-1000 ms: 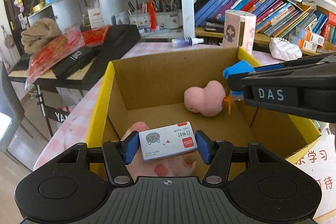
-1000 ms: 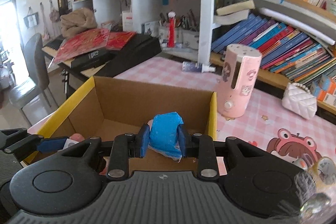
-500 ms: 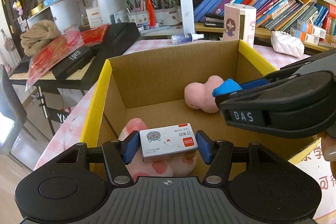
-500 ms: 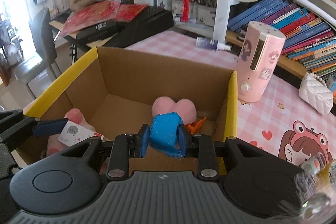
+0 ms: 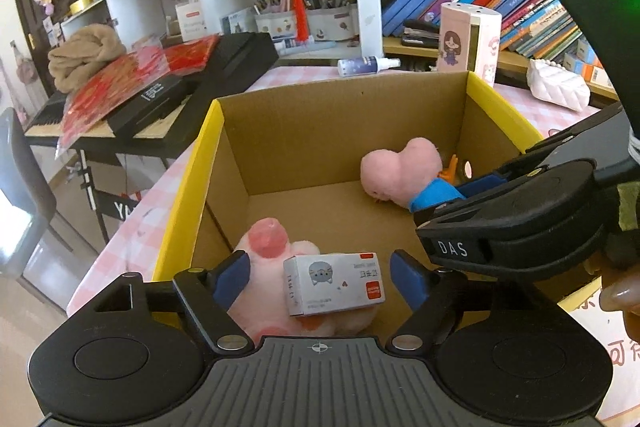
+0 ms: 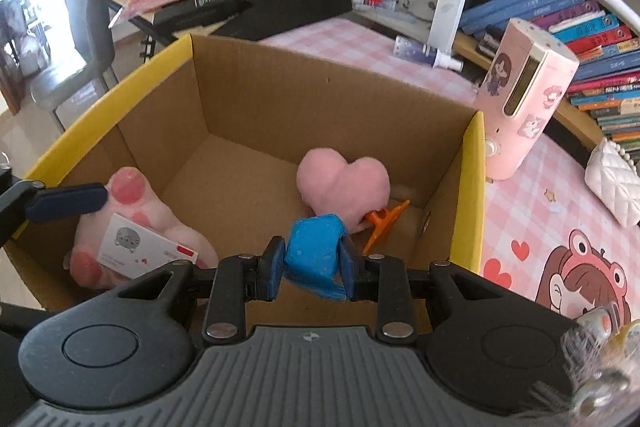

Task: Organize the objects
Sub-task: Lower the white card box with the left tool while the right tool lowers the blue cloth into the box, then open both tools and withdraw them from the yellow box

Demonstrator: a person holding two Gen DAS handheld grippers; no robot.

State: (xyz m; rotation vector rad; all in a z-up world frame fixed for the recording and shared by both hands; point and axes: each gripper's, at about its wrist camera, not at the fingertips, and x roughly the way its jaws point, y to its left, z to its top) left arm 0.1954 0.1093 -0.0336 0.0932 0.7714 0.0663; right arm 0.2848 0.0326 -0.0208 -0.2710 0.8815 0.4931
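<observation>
A yellow-rimmed cardboard box [image 5: 208, 155] [image 6: 472, 163] stands on the pink checked table. Inside lie a pink paw plush [image 5: 264, 267] [image 6: 132, 203], a pink heart plush [image 5: 400, 167] [image 6: 344, 179] and an orange clip [image 6: 384, 223]. A small white staples box with a cat picture [image 5: 334, 283] [image 6: 144, 247] rests on the paw plush. My left gripper [image 5: 320, 279] hovers over it, its jaws opening, pads clear of the small box on both sides. My right gripper [image 6: 312, 263] is shut on a blue soft object [image 6: 316, 255] [image 5: 436, 193] above the cardboard box's near right part.
A pink cartoon-stickered dispenser [image 6: 524, 99] and a white quilted purse [image 6: 616, 183] stand right of the box. A spray bottle [image 5: 366, 65] lies behind it. Bookshelves fill the back; a black keyboard with red packets [image 5: 160, 95] sits left. A chair [image 6: 80, 39] is beyond.
My left gripper's jaws have spread and let go of the small white box, which now lies on the paw plush. My right gripper has come lower over the box with the blue object.
</observation>
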